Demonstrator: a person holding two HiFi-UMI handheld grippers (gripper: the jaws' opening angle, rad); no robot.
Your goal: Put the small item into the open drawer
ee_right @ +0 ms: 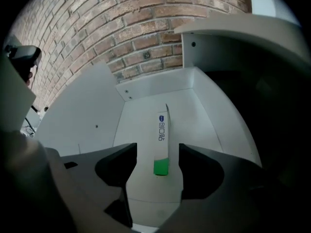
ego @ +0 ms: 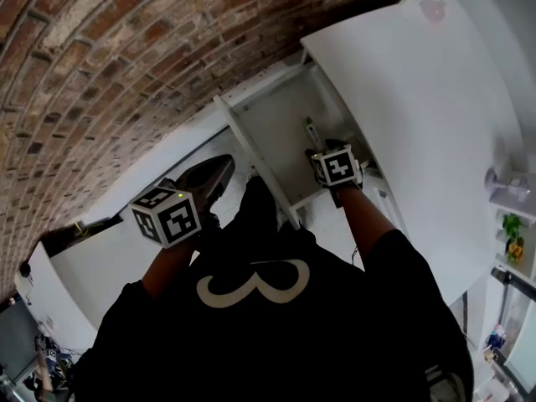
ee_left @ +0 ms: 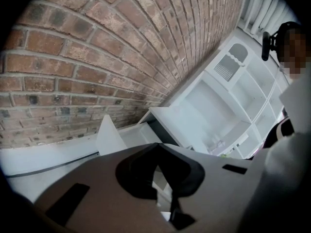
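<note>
The small item [ee_right: 163,140] is a slim white box with a green end and blue print. It lies flat on the floor of the open white drawer [ee_right: 138,115]. My right gripper [ee_right: 156,161] hangs just above it, open, its dark jaws standing either side of the green end without touching it. In the head view the item [ego: 311,131] lies in the drawer [ego: 276,120] just beyond the right gripper [ego: 320,152]. My left gripper [ego: 213,177] is held over the drawer's left edge. Its jaws [ee_left: 156,154] meet at the tips and hold nothing.
A brick wall [ego: 126,48] rises behind the drawer. The white cabinet top [ego: 419,124] spreads to the right, and small plants [ego: 512,233] stand at the far right. The left gripper view shows white shelving [ee_left: 233,96] beyond the drawer [ee_left: 129,135].
</note>
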